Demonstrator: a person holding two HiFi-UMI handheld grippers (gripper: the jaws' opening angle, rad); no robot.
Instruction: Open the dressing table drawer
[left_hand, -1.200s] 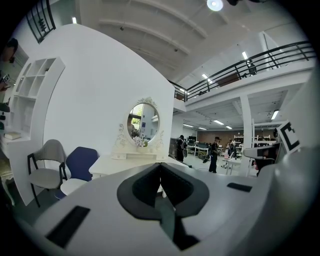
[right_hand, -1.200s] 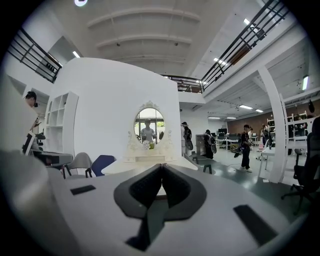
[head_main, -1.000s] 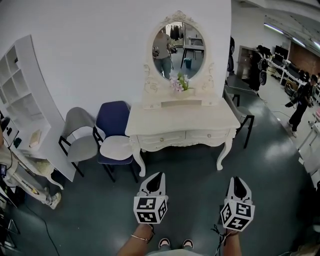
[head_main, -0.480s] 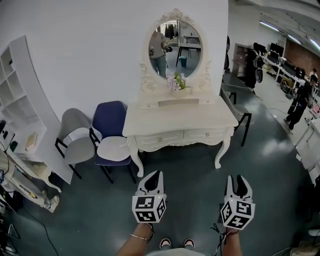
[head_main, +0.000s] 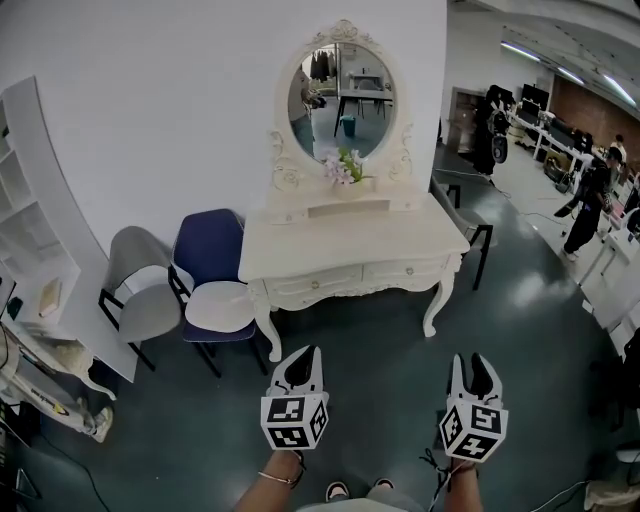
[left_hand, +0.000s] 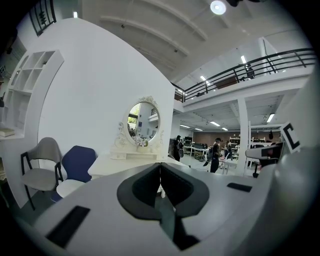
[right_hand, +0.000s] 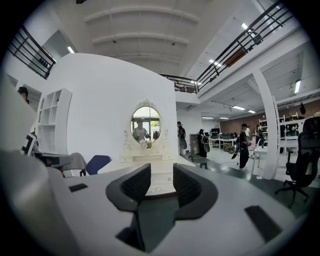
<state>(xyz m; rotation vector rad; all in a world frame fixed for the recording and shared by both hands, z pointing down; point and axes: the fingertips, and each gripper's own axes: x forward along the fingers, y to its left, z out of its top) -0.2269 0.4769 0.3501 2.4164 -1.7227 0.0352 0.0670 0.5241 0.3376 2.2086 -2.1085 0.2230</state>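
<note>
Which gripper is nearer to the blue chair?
Left. The left gripper hovers before the end of the dressing table that adjoins the blue chair; the right gripper hovers before the table's far end, clearly farther off.

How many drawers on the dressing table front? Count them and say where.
2: the left drawer and the right drawer, side by side under the tabletop. Others may be hidden.

Bright even light from round white ceiling lamp (left_hand: 218, 6), pale glare patch on glossy dark green floor (head_main: 535, 290); soft shadow under cream carved dressing table (head_main: 350, 240); heavy fisheye bending, black vignetted corners in gripper views, near foreground blurred
</note>
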